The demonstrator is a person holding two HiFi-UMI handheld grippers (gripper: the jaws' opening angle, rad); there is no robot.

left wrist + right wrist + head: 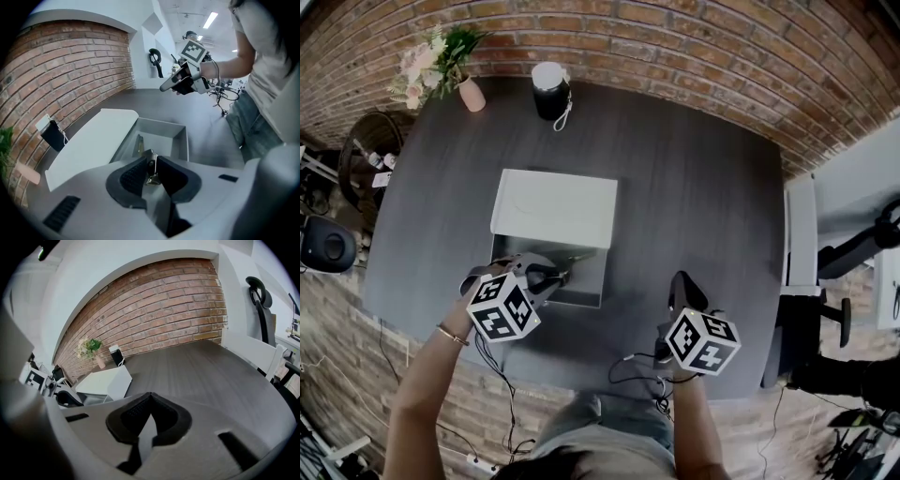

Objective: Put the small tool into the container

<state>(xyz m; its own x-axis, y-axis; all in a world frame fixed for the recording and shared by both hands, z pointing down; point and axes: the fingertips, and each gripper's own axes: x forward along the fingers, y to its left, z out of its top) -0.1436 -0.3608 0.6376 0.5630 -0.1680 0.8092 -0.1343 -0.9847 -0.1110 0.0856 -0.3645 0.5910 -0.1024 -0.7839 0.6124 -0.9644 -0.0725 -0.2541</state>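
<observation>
Two grippers, one container (592, 281) on a dark table (703, 187).
Left gripper (551, 277): at the container's near edge, jaws clamped on the small tool (151, 172), whose tip reaches over the open compartment.
Right gripper (682, 281): right of the container, well apart, jaws together, nothing between.
White lid (554, 207): on the container's far side.
</observation>
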